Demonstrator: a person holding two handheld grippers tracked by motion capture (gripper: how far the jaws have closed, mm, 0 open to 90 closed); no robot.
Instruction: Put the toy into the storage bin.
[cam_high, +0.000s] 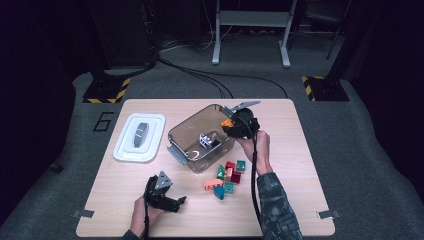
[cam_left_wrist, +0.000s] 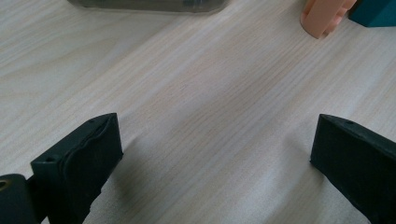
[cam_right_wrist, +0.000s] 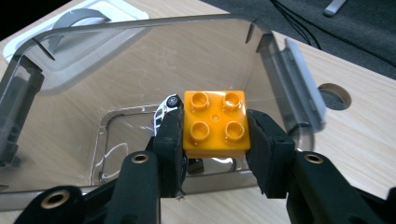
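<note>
My right gripper (cam_right_wrist: 215, 135) is shut on an orange four-stud brick (cam_right_wrist: 215, 122), held just above the near rim of a clear plastic bin (cam_right_wrist: 140, 65). In the high view the same right gripper (cam_high: 235, 126) hangs at the right edge of that bin (cam_high: 185, 131), with the orange brick (cam_high: 227, 123) showing at its tip. A small black-and-white toy (cam_high: 207, 140) lies on the bin's floor. My left gripper (cam_high: 176, 203) rests open near the table's front edge, and in the left gripper view its jaws stand wide apart over bare wood.
A pile of several coloured bricks (cam_high: 227, 179) lies in front of the bin; a peach brick (cam_left_wrist: 324, 16) and a teal brick (cam_left_wrist: 376, 11) lie ahead of the left jaws. The white bin lid (cam_high: 139, 137) sits at the left. A round hole (cam_right_wrist: 333, 95) pierces the tabletop beyond the bin.
</note>
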